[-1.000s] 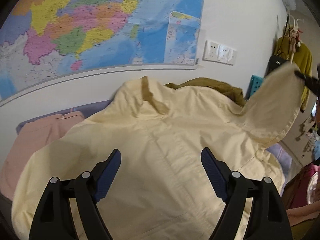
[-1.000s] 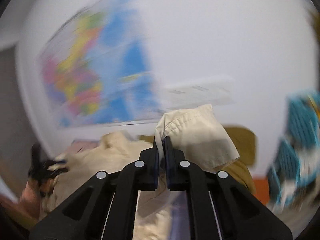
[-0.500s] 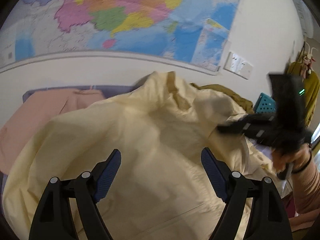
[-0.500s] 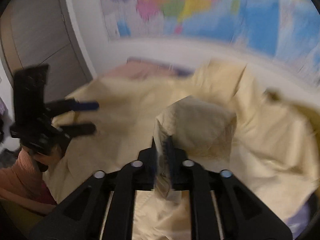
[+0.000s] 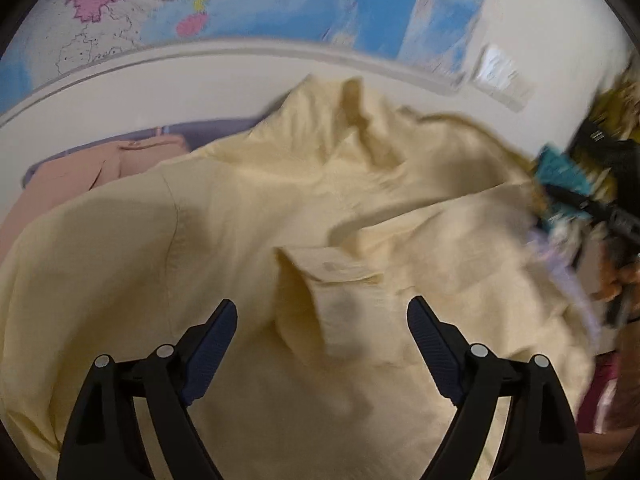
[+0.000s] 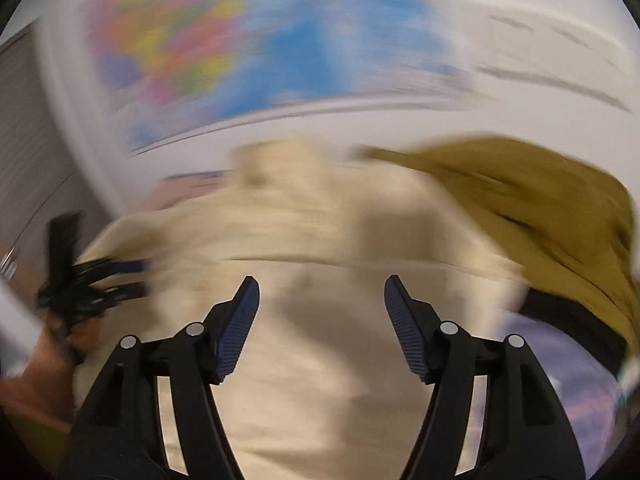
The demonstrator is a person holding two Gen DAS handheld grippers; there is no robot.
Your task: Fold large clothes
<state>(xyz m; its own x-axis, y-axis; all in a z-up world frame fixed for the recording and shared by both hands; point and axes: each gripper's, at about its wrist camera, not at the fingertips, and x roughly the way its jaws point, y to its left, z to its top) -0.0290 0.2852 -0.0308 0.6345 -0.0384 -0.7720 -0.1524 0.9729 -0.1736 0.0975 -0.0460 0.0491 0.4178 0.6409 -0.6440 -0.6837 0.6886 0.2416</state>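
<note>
Two hand-held grippers hang over one pale yellow shirt (image 5: 248, 216), and both stand spread with nothing between their fingers. The left hand-held gripper (image 5: 322, 344) points down at the shirt's folded-over sleeve, whose buttoned cuff (image 5: 320, 276) lies just beyond its fingertips at 12 o'clock. The right hand-held gripper (image 6: 322, 328) has just been opening; its jaws are now apart above bare shirt cloth, touching none of it as far as the blurred view shows. In the left wrist view the right one shows only as a dark smear at 3 o'clock.

The shirt lies spread out, collar (image 5: 352, 108) at 12 o'clock toward the wall. A pink garment (image 5: 76, 176) lies at 10 o'clock, partly under the shirt's edge. An olive garment (image 6: 540, 208) lies at 2 o'clock in the right wrist view, against the shirt's far side. A colourful map (image 5: 256, 0) hangs on the wall (image 5: 200, 88) behind.
</note>
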